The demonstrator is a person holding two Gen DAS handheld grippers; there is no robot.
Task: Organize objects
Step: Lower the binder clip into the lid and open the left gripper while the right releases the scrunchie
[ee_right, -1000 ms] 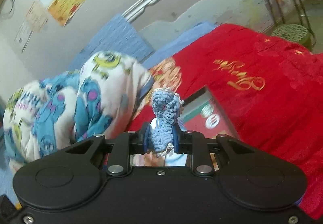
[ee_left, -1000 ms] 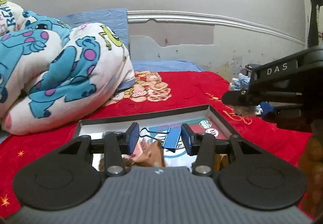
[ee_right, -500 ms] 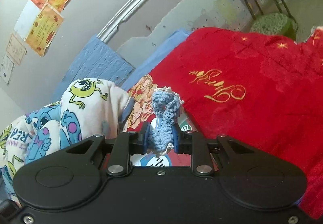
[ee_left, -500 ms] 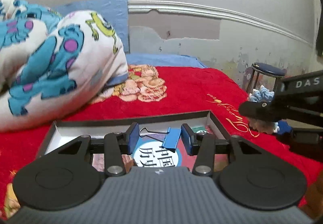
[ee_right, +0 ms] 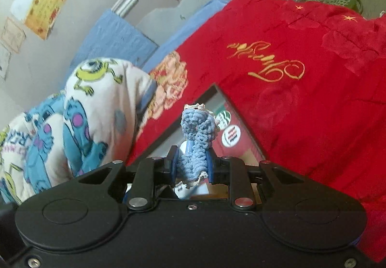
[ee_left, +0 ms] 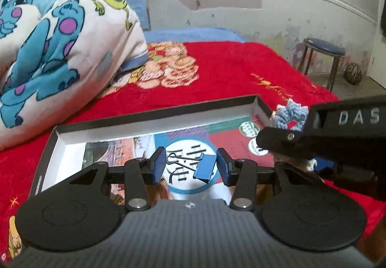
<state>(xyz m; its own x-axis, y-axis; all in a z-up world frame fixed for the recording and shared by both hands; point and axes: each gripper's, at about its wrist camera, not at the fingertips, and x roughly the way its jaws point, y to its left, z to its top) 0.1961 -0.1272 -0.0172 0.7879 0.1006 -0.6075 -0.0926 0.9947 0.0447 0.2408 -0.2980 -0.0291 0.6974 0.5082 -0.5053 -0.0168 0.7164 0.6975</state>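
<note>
Both grippers are now hanging over the shallow black-rimmed cardboard tray (ee_left: 154, 112) lying on the red embroidered bedspread (ee_left: 229, 70); a second ago they were nearer its front edge, so both loads are arriving at the drop spot. The left gripper (ee_left: 191, 165) is pinching a blue metal binder clip (ee_left: 205, 169) by clip body and wire handle, above the round white label at the tray's middle. The right gripper (ee_right: 191, 164) is clenching a blue crocheted yarn piece with cream trim (ee_right: 196, 133) over the tray's far right corner. Releasing appears to be the next step.
</note>
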